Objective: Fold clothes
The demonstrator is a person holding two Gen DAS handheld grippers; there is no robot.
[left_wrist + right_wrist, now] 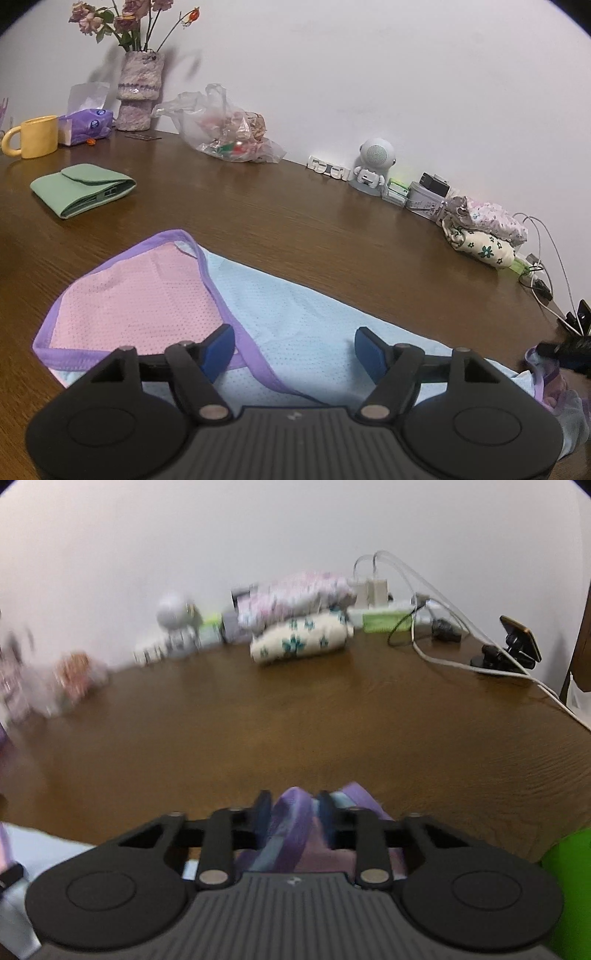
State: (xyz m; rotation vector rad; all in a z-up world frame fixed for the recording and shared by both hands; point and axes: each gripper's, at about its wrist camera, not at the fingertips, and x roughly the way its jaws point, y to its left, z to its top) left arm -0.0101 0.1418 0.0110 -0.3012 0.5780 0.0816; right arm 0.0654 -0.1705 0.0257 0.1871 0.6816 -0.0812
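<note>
Left wrist: mid-fold on pale blue and pink mesh garment (295,306), spread flat on wooden table (295,221). Left gripper (293,350) hovering over blue panel, jaws apart, nothing pinched, purple trim just beside left pad. Right gripper (565,350) at far right edge on garment corner.

Right wrist (blurred): right gripper (293,816) clamped on bunched purple-edged garment (291,812) corner. Next likely: carry corner across, left pinning or gripping cloth

A yellow mug (35,136), tissue pack (86,125), flower vase (138,92) and astronaut figurine (373,162) line the table (295,206).
</note>
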